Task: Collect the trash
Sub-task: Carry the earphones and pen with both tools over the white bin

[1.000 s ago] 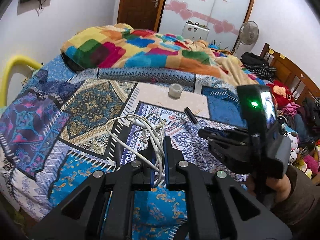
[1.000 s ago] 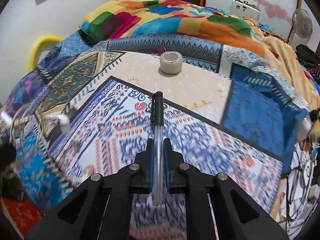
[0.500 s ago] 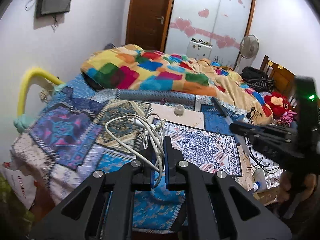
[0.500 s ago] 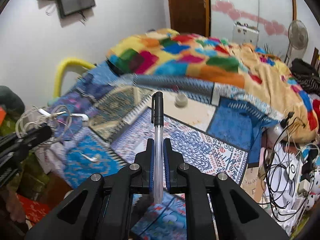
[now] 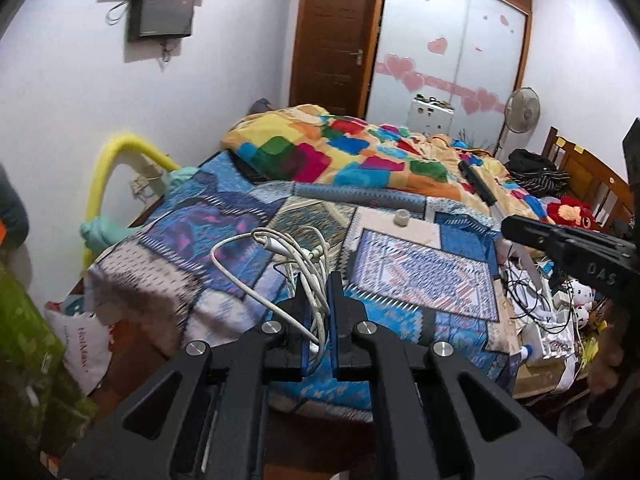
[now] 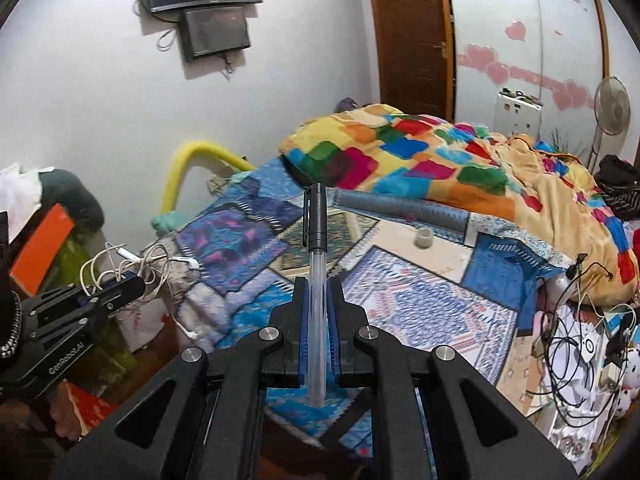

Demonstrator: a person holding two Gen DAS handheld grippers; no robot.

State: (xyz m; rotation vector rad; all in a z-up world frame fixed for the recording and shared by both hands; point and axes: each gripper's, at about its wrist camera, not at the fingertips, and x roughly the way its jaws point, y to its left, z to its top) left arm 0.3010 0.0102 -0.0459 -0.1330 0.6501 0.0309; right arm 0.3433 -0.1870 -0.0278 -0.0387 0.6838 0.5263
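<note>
My left gripper (image 5: 318, 280) is shut on a tangled white earphone cable (image 5: 280, 256) and holds it in the air off the near edge of the bed. It also shows in the right wrist view (image 6: 132, 280) at the left, with the cable (image 6: 152, 260) hanging from it. My right gripper (image 6: 318, 284) is shut on a clear pen with a black cap (image 6: 316, 232), pointing up and away. The right gripper (image 5: 516, 228) shows at the right of the left wrist view with the pen's cap (image 5: 478, 182). A small roll of tape (image 6: 423, 237) sits on the patterned bedspread (image 6: 400, 296).
A colourful quilt (image 6: 420, 152) is heaped on the far half of the bed. A yellow foam tube (image 5: 112, 164) arches at the bed's left. Cables and clutter (image 6: 580, 344) lie on the floor at the right. Bags and boxes (image 5: 32, 344) stand at the left.
Both grippers have pulled back and up from the bed, still holding the cable and the pen. The bed now looks farther away and more of the room shows.
</note>
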